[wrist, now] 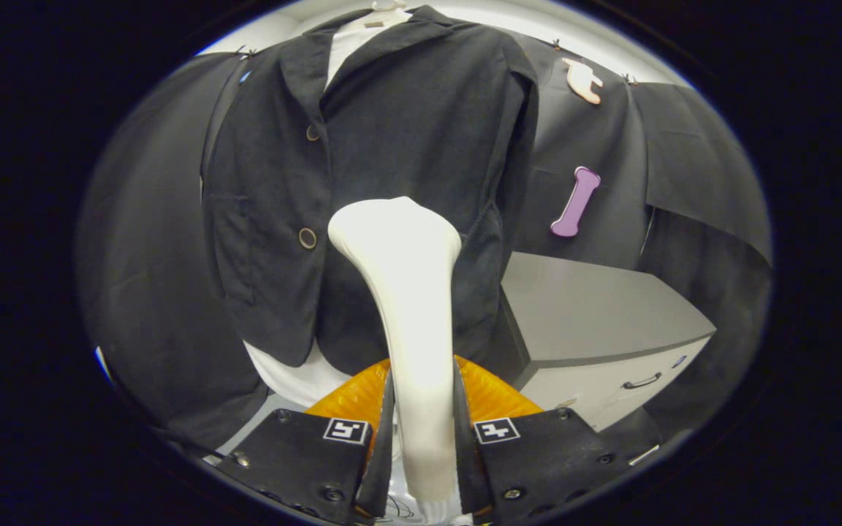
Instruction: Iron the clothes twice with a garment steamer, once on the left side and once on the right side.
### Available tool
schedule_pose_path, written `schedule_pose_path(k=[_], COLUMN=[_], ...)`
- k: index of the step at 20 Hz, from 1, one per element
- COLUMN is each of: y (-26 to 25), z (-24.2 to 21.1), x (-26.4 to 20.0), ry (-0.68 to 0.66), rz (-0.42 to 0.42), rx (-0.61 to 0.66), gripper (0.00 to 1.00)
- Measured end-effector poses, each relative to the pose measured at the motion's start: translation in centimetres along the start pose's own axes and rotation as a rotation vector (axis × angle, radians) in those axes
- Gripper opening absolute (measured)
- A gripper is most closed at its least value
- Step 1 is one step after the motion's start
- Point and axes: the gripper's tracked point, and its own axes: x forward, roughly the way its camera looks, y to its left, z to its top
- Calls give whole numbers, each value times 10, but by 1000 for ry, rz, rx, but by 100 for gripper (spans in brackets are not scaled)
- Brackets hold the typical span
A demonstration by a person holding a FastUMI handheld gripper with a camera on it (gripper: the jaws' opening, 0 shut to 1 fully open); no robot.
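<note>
The gripper (421,431) pinches the white steamer (408,292) by its handle, one black finger (381,438) pressed on each flank, each finger block carrying a square marker. Behind the fingers lies an orange ribbed part (498,394); what it belongs to cannot be told. The steamer's long axis runs straight up and away from the fingers, narrow at the grip and flaring to a broad rounded head.

Just beyond that head hangs the black jacket (392,146), on a hanger over a white form (304,376) whose hem shows below it. The head overlaps the jacket's lower front, on the panel beside the button (307,238) line, roughly level with the lower button. Whether the head touches the cloth or stands just off it cannot be told. The jacket's long axis is vertical, matching the steamer's, so a stroke would probably run up or down along the panel, with the buttoned side lying across the placket from the head and the sleeve (516,183) on the other side.

Farther back, beside the jacket, stands a grey cabinet (596,307) with a drawer handle (642,380), against the black cloth wall (136,241).
</note>
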Motion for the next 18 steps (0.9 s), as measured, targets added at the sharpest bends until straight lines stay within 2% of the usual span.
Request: schedule_pose_path(k=[18], y=[-5], z=[-95], x=[20], ry=[183], rz=[29], rx=[11], gripper=[39])
